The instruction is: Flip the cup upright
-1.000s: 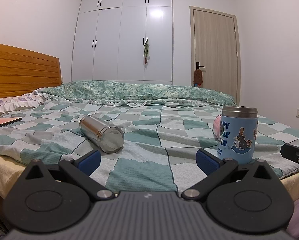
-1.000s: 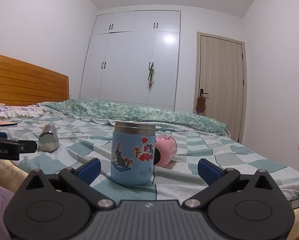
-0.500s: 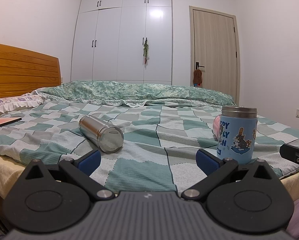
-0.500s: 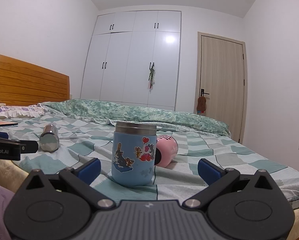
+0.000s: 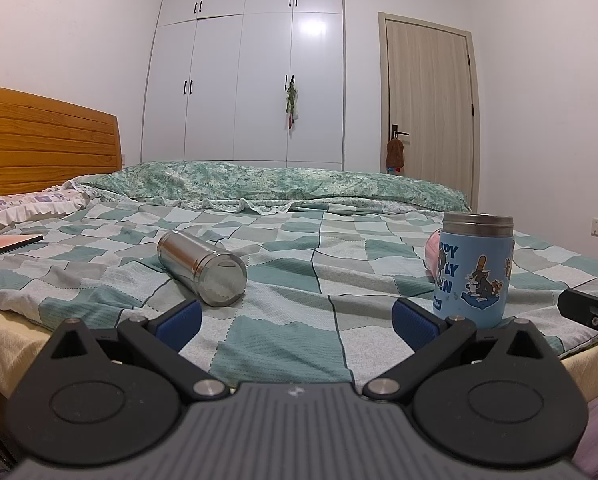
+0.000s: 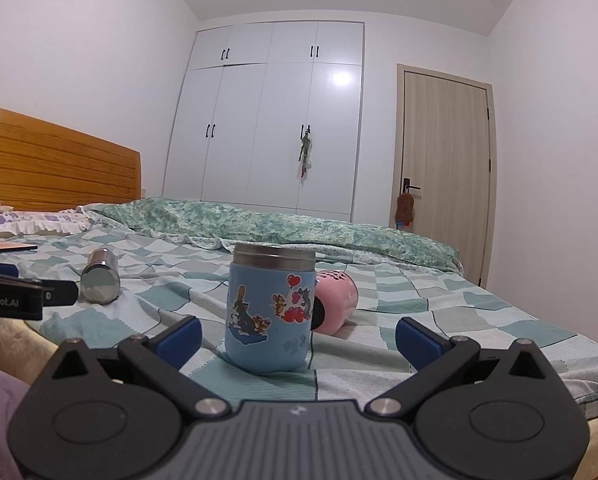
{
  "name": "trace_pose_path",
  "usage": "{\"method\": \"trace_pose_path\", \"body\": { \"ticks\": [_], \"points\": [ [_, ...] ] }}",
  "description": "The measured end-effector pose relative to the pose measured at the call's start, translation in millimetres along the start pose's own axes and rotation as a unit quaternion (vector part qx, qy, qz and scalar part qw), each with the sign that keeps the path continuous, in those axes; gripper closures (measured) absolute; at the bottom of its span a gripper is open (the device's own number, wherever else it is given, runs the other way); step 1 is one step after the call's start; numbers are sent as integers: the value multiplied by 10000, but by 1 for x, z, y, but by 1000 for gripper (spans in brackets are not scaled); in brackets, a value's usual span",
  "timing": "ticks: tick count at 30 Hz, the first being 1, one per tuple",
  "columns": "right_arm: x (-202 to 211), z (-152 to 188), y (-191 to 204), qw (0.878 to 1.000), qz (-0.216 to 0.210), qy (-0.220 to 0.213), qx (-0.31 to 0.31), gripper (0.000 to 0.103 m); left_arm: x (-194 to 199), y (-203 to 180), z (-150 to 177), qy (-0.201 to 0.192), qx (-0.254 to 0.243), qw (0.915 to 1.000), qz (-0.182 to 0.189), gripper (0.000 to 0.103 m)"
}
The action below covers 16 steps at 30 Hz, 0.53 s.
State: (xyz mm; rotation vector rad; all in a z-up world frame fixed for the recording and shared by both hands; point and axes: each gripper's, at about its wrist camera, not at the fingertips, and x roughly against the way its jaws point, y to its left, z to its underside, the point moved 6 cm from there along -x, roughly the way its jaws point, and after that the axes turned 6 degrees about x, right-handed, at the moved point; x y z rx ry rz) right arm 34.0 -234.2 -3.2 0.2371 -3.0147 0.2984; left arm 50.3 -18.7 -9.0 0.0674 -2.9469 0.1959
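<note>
A steel cup (image 5: 201, 267) lies on its side on the checked bedspread, base end toward me, just beyond my left gripper (image 5: 297, 322), which is open and empty. It also shows in the right wrist view (image 6: 100, 281) at far left. A blue cartoon cup (image 6: 271, 309) stands upright in front of my right gripper (image 6: 299, 338), which is open and empty; it also shows in the left wrist view (image 5: 476, 266). A pink cup (image 6: 335, 304) lies on its side behind the blue one, half hidden.
The bed (image 5: 291, 240) has a rumpled green quilt (image 5: 275, 184) at the back, a pillow (image 5: 23, 206) and a flat pink book (image 5: 7, 243) at left. A wooden headboard (image 5: 43, 140), white wardrobe (image 5: 251, 68) and door (image 5: 431, 108) stand beyond.
The right gripper has risen and eased slightly, so the blue cup sits a little lower and right in its view. The left gripper has barely moved. Both stay open.
</note>
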Motion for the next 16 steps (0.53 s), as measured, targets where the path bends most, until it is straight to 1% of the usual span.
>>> {"method": "trace_pose_path", "body": {
  "ticks": [11,16],
  "points": [
    [0,0,0,10000,0,-2,2,0,0,-1,0,-5,-11,10000,2,0],
    [0,0,0,10000,0,-3,4,0,-1,-2,0,-6,-30,10000,62,0]
  ]
}}
